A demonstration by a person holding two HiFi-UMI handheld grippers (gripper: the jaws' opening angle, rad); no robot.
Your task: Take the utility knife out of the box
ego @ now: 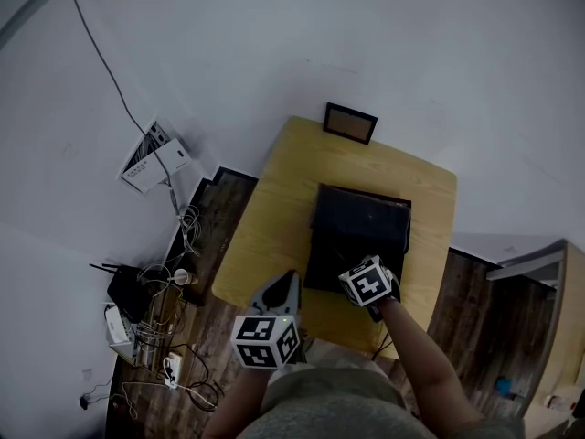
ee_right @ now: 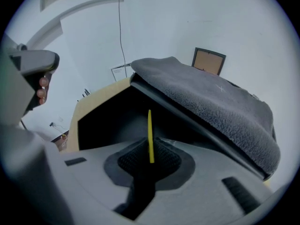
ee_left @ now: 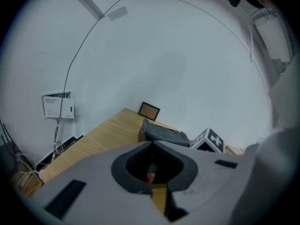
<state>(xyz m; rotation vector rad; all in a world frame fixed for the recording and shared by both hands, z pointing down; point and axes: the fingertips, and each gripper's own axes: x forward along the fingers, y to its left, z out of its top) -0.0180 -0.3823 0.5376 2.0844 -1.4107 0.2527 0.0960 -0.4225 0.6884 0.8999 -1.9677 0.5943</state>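
Looks roughly midway. Has the utility knife (ee_right: 150, 134) pinched between the narrowed jaws of the right gripper (ee_right: 151, 156), low at the near edge of the open box (ee_right: 101, 122) on the table (ego: 272, 236), beneath the raised grey-lined lid (ee_right: 215, 102). Not out yet, judging by the dark hollow right behind it; leaves lifting clear and drawing it near. Shows edge-on as a thin yellow strip, long axis along the gripper's own line, free end pointing far, away from the jaws; cannot tell blade end from tail. Keeps the left gripper (ee_left: 151, 144) off the box, near and left, jaws together at the tips, gripping nothing recognisable.
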